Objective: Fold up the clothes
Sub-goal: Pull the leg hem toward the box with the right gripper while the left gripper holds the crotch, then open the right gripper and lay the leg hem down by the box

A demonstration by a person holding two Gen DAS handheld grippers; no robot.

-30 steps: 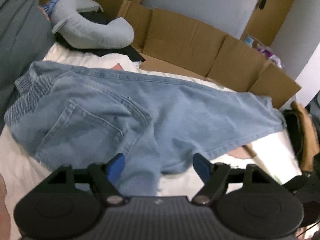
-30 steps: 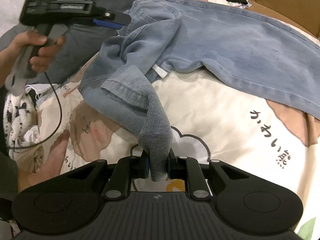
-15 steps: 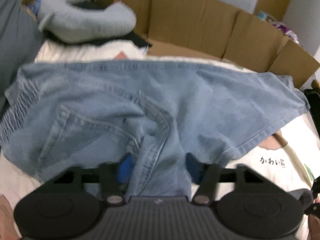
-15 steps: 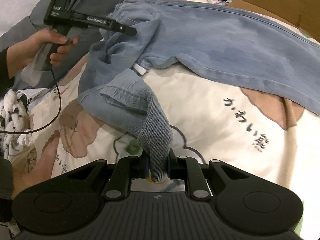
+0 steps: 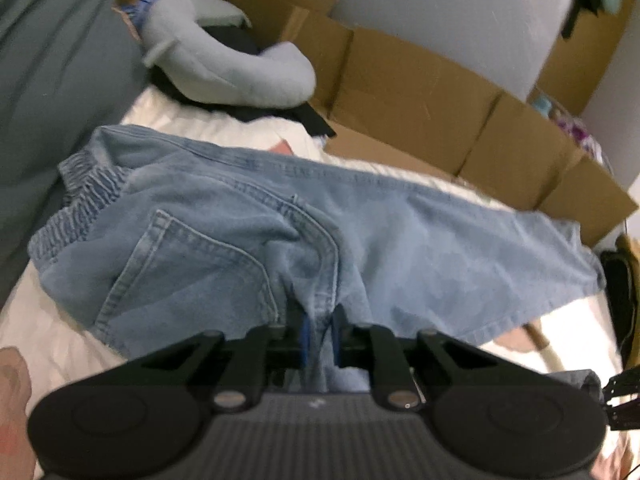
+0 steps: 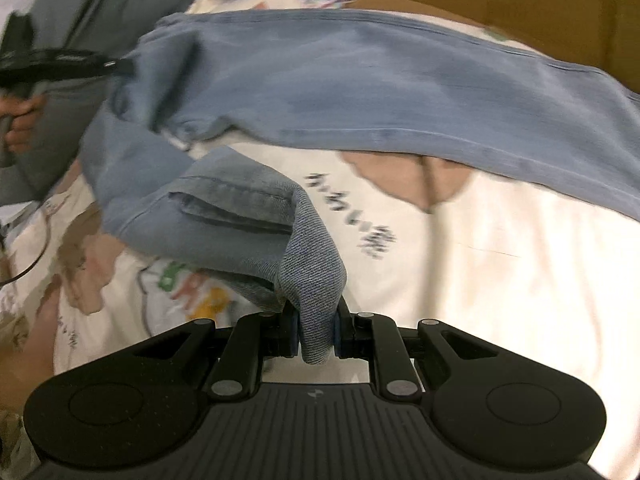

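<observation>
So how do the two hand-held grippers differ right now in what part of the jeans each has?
The left hand-held gripper is closing on a bunched seam near the seat, beside the back pocket, while the right hand-held gripper is shut on a folded leg hem. The left's denim sits low against the bedsheet; the right's hem is lifted clear of it. Both have the same light blue jeans between blue pads.

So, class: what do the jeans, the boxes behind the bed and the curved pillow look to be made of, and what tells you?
Jeans: faded blue denim, matte; twill ribbing, stitched seams and a patch pocket show.
Boxes: brown cardboard, dull; flat panels with creased flaps.
Pillow: probably soft grey knit or fleece over stuffing; it looks plump and unshiny, but blur hides the weave.
</observation>
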